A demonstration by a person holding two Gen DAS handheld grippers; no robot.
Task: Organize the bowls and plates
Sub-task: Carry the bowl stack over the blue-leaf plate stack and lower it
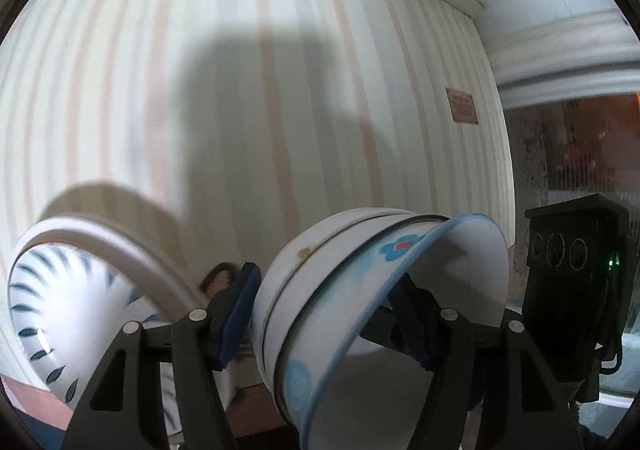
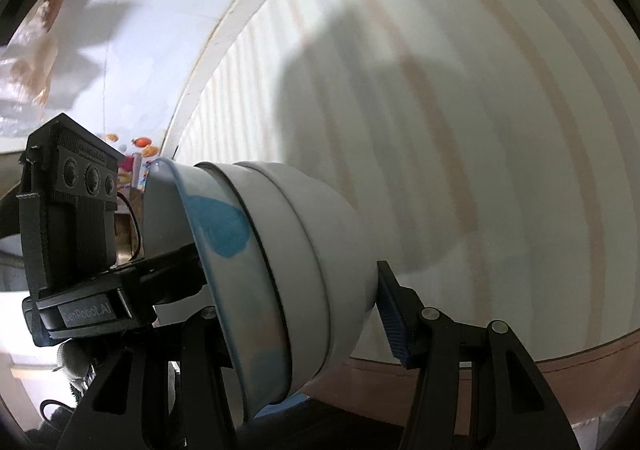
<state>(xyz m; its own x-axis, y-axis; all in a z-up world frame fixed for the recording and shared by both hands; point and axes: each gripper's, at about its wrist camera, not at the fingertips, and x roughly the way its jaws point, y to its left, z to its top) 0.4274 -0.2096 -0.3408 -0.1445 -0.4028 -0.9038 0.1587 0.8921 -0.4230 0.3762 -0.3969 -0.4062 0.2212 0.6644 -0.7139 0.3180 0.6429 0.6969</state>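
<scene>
In the left wrist view, far left, a white bowl with dark blue leaf strokes (image 1: 60, 314) stands tilted on edge, its inside turned to the camera, apart from the left claw; what it rests on is not clear. Just right of it the left claw (image 1: 324, 314) grips a nested stack of white bowls with blue flower marks and a thin blue rim (image 1: 320, 290). The stack is tipped on its side, with the bases to the left and the open mouth to the right. One blue ribbed pad (image 1: 240, 314) presses the outermost bowl's underside, while the other finger (image 1: 412, 326) reaches inside the innermost bowl's mouth, so the claw is clamped at middle width across the stack. Behind runs a cream wall with pale orange and grey stripes (image 1: 280, 110), bearing a small brown plaque (image 1: 462, 106). At far right is the black body of the right claw (image 1: 576, 282).

In the right wrist view, the left claw's black housing (image 2: 72, 210) sits at left, one finger entering the bowl's mouth. The same stack (image 2: 296, 250) lies at the centre, tipped sideways and raised off the brown tabletop (image 2: 440, 382) below. The right claw (image 2: 296, 314) straddles the stack: its right blue pad (image 2: 394, 318) lies against the rounded outer bowl, while its left finger is hidden behind the rim, so a firm hold on that side cannot be told.
</scene>
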